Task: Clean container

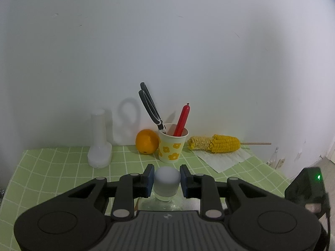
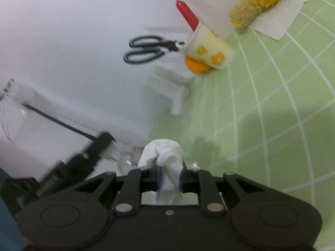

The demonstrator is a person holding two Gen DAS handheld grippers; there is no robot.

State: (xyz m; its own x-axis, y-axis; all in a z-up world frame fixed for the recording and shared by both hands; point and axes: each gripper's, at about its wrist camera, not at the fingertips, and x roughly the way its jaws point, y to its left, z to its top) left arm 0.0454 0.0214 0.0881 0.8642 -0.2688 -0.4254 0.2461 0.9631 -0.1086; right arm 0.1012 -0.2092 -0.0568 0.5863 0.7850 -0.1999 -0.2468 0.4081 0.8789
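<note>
In the left wrist view my left gripper (image 1: 167, 180) is shut on the white-capped neck of a clear glass container (image 1: 167, 183), whose body lies below the fingers, mostly hidden. In the right wrist view my right gripper (image 2: 169, 179) is shut on a crumpled white paper towel wad (image 2: 165, 156). That view is tilted and blurred. The clear container (image 2: 125, 161) shows just left of the wad, with the left gripper's black body (image 2: 62, 167) beside it. I cannot tell whether the wad touches the glass.
On the green checked tablecloth (image 1: 62, 167) by the white wall stand a white plastic bottle (image 1: 99, 144), an orange (image 1: 147, 138), a flowered paper cup (image 1: 171, 146) holding scissors (image 1: 150, 106) and a red balloon (image 1: 182, 121), and a corn cob (image 1: 217, 143) on a napkin.
</note>
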